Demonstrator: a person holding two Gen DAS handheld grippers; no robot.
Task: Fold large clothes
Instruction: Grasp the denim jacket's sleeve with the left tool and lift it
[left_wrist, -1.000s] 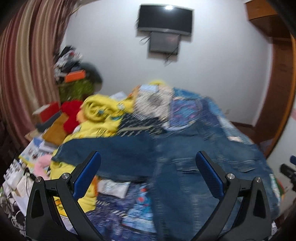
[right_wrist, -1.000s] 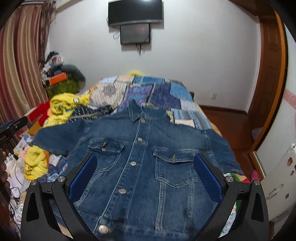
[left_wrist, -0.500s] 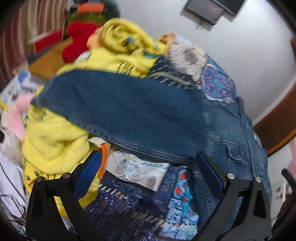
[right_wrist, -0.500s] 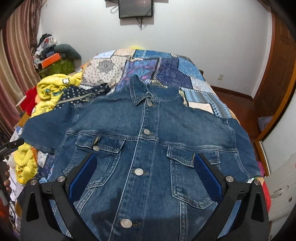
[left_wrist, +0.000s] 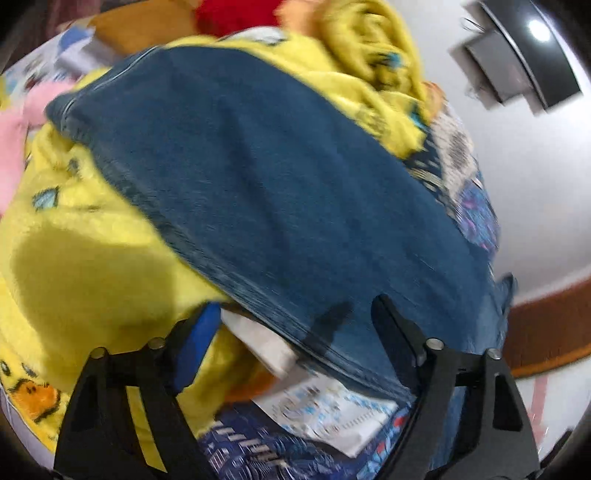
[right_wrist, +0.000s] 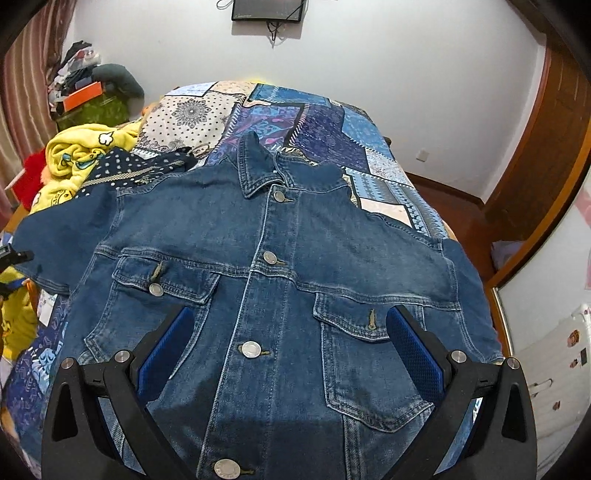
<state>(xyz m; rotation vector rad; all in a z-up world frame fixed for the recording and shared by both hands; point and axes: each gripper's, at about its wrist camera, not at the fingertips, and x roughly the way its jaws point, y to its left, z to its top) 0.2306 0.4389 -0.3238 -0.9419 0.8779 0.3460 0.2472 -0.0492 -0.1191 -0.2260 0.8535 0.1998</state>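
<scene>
A blue denim jacket (right_wrist: 280, 258) lies face up and buttoned on the bed, collar toward the far wall, sleeves spread to both sides. My right gripper (right_wrist: 288, 321) is open and empty, hovering above the jacket's lower front between the two chest pockets. In the left wrist view the jacket's left sleeve (left_wrist: 266, 192) fills the frame, lying over a yellow fleece garment (left_wrist: 85, 258). My left gripper (left_wrist: 295, 317) is open and empty, its jaws on either side of the sleeve's lower edge, close to it. The left view is blurred.
The bed has a blue patchwork quilt (right_wrist: 325, 125). Yellow, dotted navy and red clothes (right_wrist: 81, 155) are piled at the bed's left side. A screen (right_wrist: 267, 9) hangs on the far wall. A wooden door frame (right_wrist: 535, 155) stands at the right.
My left gripper has swung down and left, from looking over the whole bed to close on the jacket's left sleeve. My right gripper has moved lower and nearer the jacket's front.
</scene>
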